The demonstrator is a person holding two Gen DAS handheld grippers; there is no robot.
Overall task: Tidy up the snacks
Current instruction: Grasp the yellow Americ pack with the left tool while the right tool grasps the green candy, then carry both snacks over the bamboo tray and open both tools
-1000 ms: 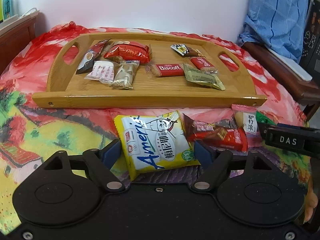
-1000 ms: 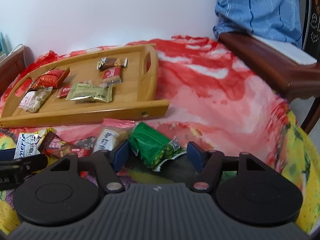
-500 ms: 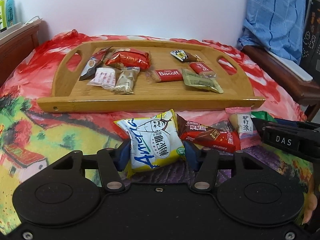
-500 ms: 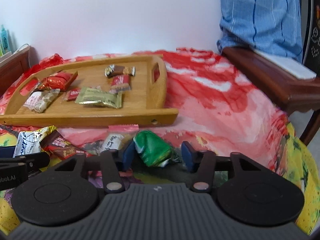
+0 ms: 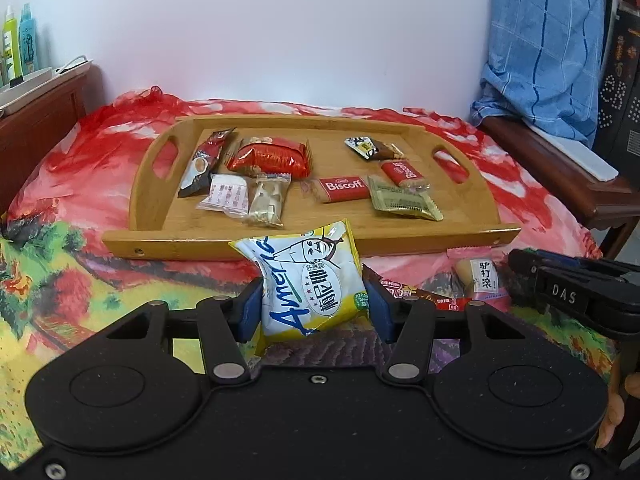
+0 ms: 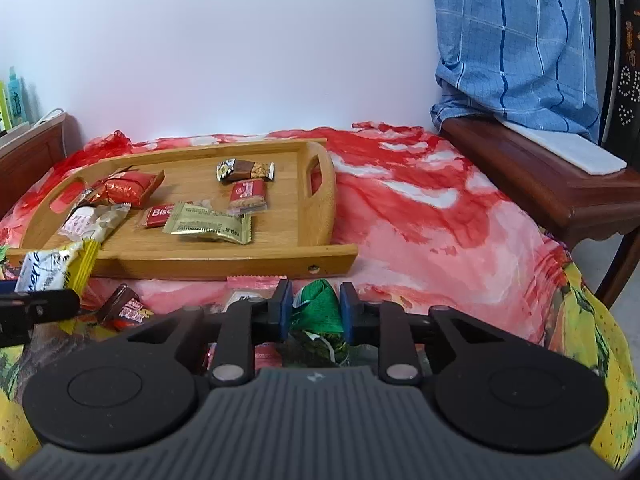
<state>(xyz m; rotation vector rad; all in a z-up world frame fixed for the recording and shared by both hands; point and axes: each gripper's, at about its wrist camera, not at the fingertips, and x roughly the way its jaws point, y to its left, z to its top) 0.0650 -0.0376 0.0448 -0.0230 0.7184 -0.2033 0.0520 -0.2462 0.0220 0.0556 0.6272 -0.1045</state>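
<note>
**Both grippers clamped on snack packs, front of tray**

Left hand-held gripper (image 5: 314, 310): blue pads pressed against both sides of a white/yellow snack pack (image 5: 310, 280). Blue script reads "Ameri…", rest cut off; cartoon face plus Chinese characters on a round label. Pack sits upright between the pads, its top edge overlapping the front rim of the wooden tray (image 5: 460, 236) in view.

Right hand-held gripper (image 6: 313, 312): pads closed in on a green wrapper (image 6: 318, 308), crumpled between them. No readable text on it.

Tray sits on a red/yellow patterned cloth (image 6: 420, 216). On the tray:
- red "Biscoff" biscuit pack (image 5: 345, 189), label clear
- second small red pack (image 5: 402, 171) just behind it, text too small
- gold sachet (image 5: 404, 204), print unreadable
- red foil pack (image 5: 272, 158)
- dark stick sachet (image 5: 204, 162) at the left end
- white pack with red print (image 5: 226, 199), touching a clear-wrapped pale candy (image 5: 269, 200)
- brown/yellow bar (image 5: 370, 148) near the back

Loose on the cloth, in front of the tray: pink pack (image 5: 482, 280) with a Chinese label reading 驴打滚, and a dark red pack (image 5: 420, 294) partly hidden behind the left gripper's right pad, print too small.

Right gripper body shows in the left view with a "DAS" label (image 5: 564, 296).
</note>
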